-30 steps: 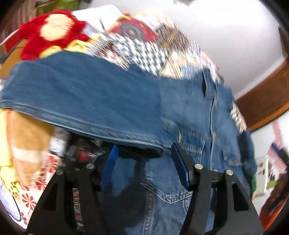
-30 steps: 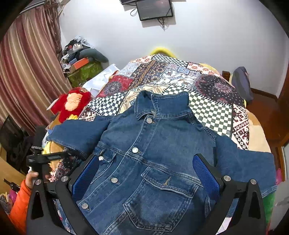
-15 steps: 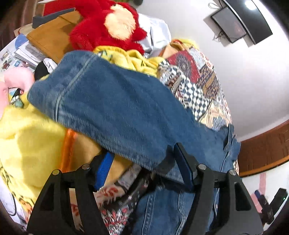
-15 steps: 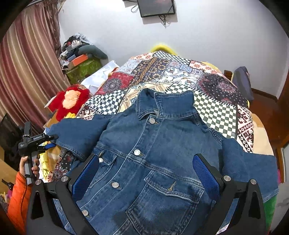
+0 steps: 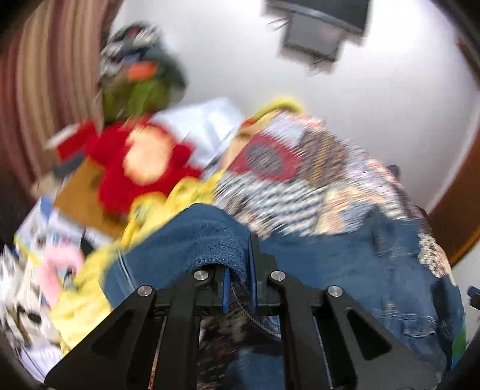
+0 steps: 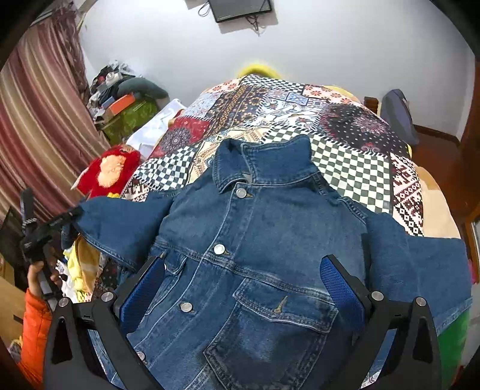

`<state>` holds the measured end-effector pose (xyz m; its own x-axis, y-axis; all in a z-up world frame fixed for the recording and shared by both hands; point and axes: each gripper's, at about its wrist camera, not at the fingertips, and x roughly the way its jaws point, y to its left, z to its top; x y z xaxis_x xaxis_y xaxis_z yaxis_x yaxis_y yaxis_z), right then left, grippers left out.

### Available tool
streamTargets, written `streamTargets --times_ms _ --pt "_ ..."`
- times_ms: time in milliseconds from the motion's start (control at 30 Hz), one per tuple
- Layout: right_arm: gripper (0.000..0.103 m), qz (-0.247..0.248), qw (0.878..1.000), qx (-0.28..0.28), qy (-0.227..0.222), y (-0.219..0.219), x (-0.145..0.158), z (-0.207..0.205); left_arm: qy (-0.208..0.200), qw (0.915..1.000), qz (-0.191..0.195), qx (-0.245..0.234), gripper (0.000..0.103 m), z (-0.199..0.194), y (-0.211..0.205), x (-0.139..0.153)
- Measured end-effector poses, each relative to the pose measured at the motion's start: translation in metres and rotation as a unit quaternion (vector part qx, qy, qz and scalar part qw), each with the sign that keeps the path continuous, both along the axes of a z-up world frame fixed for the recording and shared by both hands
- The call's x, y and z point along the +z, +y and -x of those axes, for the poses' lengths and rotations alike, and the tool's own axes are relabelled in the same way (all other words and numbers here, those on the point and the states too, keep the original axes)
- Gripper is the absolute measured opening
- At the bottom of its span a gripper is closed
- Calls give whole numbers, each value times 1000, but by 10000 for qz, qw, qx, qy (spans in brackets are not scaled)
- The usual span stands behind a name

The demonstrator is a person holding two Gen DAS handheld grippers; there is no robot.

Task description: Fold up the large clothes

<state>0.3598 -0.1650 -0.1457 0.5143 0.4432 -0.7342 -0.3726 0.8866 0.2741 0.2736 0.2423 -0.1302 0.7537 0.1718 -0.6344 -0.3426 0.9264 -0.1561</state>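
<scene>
One jacket (image 6: 264, 240) flat on bed (image 6: 354, 168), near edge | left gripper (image 5: 240, 285) jaws pinching sleeve (image 5: 204, 237); right gripper (image 6: 243, 288) jaws spread | risk: shallow pinch, sleeve slips mid-fold.

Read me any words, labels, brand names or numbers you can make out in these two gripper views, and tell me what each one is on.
No text can be read in either view.
Left gripper: faint pale marking on its black body, too small to read.
Printed papers at the bedside: motion-blurred, illegible.
Denim jacket: metal buttons and chest pocket show no legible lettering.
Wall-mounted screen: dark, nothing displayed.
Orange box on the clutter pile: no legible label.
</scene>
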Motion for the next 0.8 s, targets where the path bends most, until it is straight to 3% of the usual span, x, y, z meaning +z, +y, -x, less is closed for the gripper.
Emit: streamTargets --times_ms 167,300,400,567,667,733,800 --pt "103 -12 10000 -31 -78 -10 10 -1 -389 9943 -100 -992 9 -25 -65 42" --pt "103 -82 9995 -111 -300 -25 23 3 -359 9830 -51 -1802 9 -48 -127 46" --pt "103 -198 9990 -194 -354 -38 28 4 5 9730 118 -2305 9 -56 -170 25" --pt "103 -197 9993 -257 -171 -54 21 2 1193 9452 -6 -3038 9 -63 -245 -51" --pt "103 -169 9994 -293 -63 -60 12 2 1707 9300 90 -3254 10 -54 -267 -87" --pt "103 -148 9995 -286 11 -61 6 2 1850 9262 23 -3284 14 -46 -277 -95" --pt "103 -123 9995 -263 81 -59 0 2 1891 9243 7 -3315 31 -39 -278 -94"
